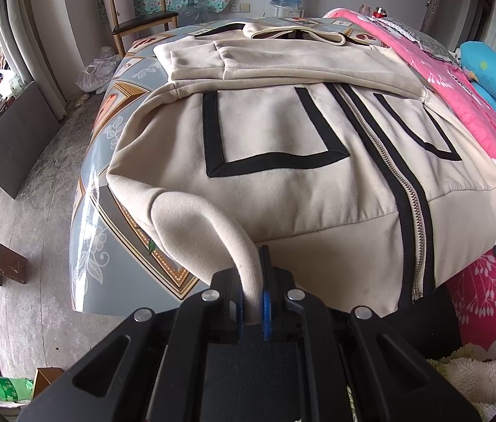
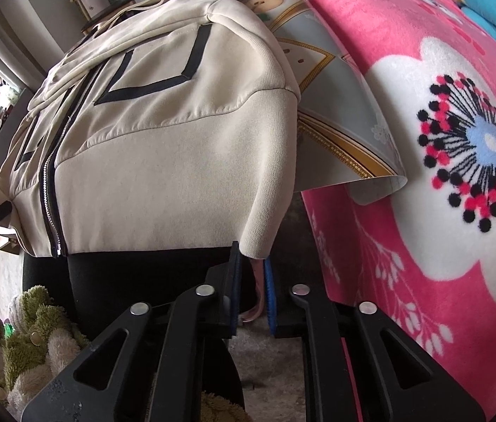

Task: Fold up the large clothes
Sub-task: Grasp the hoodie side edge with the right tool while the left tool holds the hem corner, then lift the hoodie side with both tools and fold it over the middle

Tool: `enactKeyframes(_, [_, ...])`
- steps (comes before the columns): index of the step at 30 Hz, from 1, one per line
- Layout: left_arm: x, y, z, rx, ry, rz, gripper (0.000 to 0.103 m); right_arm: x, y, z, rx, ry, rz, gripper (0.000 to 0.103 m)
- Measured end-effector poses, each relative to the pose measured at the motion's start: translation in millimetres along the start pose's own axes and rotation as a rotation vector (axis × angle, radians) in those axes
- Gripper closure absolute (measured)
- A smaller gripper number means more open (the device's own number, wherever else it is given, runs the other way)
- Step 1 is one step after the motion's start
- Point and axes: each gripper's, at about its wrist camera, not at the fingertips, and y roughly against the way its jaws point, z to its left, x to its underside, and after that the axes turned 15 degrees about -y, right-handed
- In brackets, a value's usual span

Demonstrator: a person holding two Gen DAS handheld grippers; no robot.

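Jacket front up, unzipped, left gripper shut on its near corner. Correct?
Not quite: the zipper is closed along the jacket's front, as the left wrist view shows. The rest holds: the jacket lies front up and the left gripper is shut on its near corner.

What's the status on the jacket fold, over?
Left claw shut on jacket hem corner. Right claw open at other corner, nothing gripped. Sleeves folded. Nothing in the way.
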Motion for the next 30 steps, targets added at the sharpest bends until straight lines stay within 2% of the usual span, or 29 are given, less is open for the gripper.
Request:
enactKeyframes(15, [0.6, 1.2, 0.2, 0.001, 0.002, -0.005, 0.095, 5.8, 24.5, 7.9, 0.014, 0.040, -0.051, 0.099])
enactKeyframes(21, [2.4, 2.6, 1.8, 0.013, -0.004, -0.024, 0.095, 7.5, 45.3, 15.8, 0.013, 0.050, -0.106, 0.100])
enactKeyframes(25, [6.0, 7.6, 2.7, 0.030, -0.017, -0.070, 0.095, 7.6, 62.1, 22.9, 0.001, 0.052, -0.159, 0.100])
enactKeyframes(30, [7.1, 32.0, 15.4, 0.097, 0.015, -0.183, 0.096, 0.4, 80.7, 34.8, -0.039, 0.062, -0.236, 0.100])
